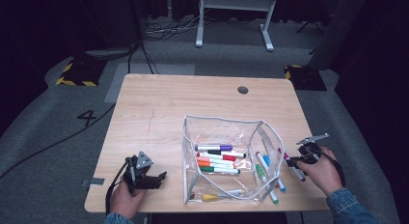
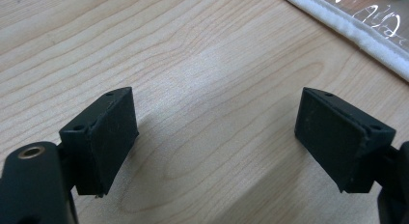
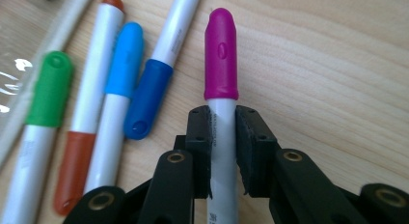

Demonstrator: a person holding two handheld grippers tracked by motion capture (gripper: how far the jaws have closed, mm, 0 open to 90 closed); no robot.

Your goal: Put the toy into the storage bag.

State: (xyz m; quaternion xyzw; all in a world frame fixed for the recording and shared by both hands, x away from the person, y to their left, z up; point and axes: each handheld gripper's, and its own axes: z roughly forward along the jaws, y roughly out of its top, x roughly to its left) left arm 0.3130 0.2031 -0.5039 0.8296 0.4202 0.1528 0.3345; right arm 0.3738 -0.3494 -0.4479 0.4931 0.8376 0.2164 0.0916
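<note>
Pinching magenta-capped marker (image 3: 221, 79) in my right gripper (image 3: 223, 137), near right table edge (image 1: 308, 151), beside clear pouch (image 1: 193, 137). My left gripper (image 2: 217, 137) spread over bare wood near left; far half open.

Glossy plastic magenta marker (image 3: 221, 64); matt wood-grain table (image 3: 337, 64).

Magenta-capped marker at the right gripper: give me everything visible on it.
The magenta marker has a white barrel that looks like plastic, with small dark print low on it, and a glossy rounded magenta cap, on and bearing a small oval dimple. It lies flat on the wooden table, right of the clear pouch, beside but apart from a dark blue marker. The right gripper is shut on its barrel just below the cap, pads pressed against both sides.
</note>
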